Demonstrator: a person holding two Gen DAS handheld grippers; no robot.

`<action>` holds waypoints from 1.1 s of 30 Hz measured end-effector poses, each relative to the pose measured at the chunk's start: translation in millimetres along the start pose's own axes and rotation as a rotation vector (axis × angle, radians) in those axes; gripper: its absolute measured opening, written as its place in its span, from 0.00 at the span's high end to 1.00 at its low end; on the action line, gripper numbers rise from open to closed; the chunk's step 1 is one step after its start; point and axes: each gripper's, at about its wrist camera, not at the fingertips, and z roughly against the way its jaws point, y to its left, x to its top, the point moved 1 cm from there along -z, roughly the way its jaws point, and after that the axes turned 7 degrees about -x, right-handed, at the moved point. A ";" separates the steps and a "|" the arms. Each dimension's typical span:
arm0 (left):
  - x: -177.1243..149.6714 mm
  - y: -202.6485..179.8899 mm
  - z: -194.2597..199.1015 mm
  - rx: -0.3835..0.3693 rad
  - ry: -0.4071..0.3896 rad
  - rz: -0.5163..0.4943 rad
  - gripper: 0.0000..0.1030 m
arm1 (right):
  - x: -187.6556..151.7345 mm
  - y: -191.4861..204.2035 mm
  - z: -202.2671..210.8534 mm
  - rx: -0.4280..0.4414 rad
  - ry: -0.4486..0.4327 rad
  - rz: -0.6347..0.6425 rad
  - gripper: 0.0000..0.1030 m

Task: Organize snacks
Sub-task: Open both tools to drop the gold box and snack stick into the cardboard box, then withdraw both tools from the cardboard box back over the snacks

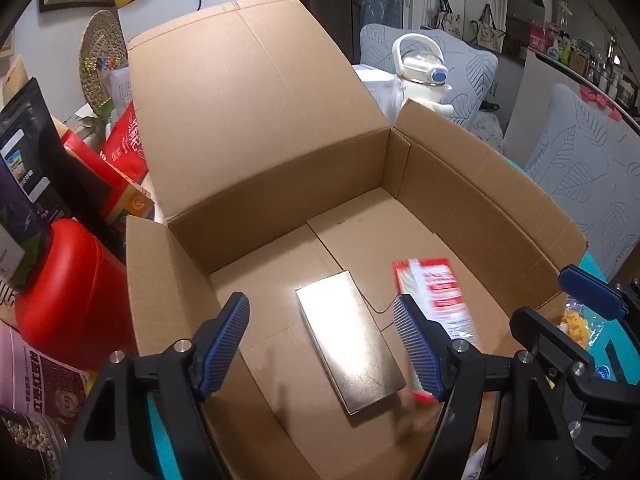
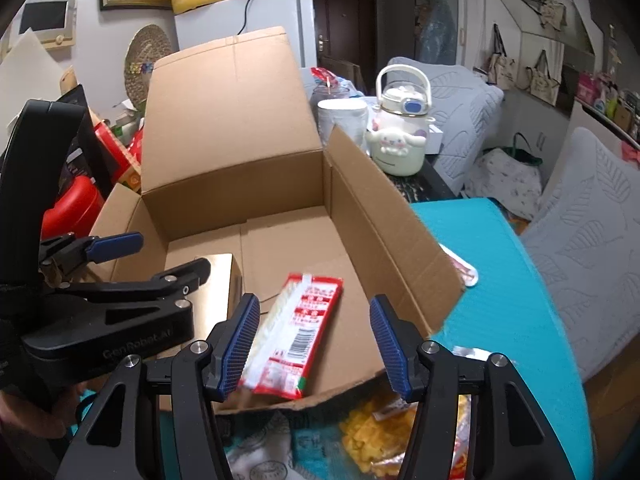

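An open cardboard box [image 1: 280,168] stands on the teal table. A shiny metallic pack [image 1: 348,340] lies flat on its floor, with my left gripper [image 1: 320,346] open above it and neither pad touching it. A red-and-white snack packet [image 2: 304,328] is blurred inside the box near the front wall, between the spread fingers of my right gripper [image 2: 313,348]. It sits close to the left pad and clear of the right one. The same packet [image 1: 436,296] shows right of the metallic pack. Each view catches the other gripper: right gripper [image 1: 548,300], left gripper [image 2: 172,254].
A red jar [image 1: 72,292] and dark and red snack pouches [image 1: 32,168] crowd the box's left side. A yellow snack bag [image 2: 372,436] lies on the teal mat [image 2: 500,300] before the box. A white cartoon bottle [image 2: 400,128] and grey-covered chairs [image 2: 592,232] stand to the right.
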 end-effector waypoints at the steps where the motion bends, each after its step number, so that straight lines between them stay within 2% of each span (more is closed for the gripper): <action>1: 0.7 0.2 2.0 -0.004 -0.005 0.001 0.27 | 0.4 -0.6 2.0 -0.002 -0.004 -0.001 0.44; 7: 2.5 1.7 26.7 -0.036 -0.061 0.024 0.27 | 2.8 -2.4 22.4 -0.022 -0.034 -0.007 0.44; 20: 3.5 -8.4 106.0 -0.066 -0.193 -0.015 0.27 | 8.0 -2.6 93.2 -0.042 -0.151 -0.028 0.44; 31: -18.4 -32.6 175.3 -0.128 -0.296 -0.063 0.27 | -15.5 -8.9 170.9 -0.077 -0.250 -0.033 0.44; 33: -25.4 -38.8 185.1 -0.146 -0.306 -0.073 0.27 | -22.1 -10.7 183.6 -0.086 -0.264 -0.038 0.41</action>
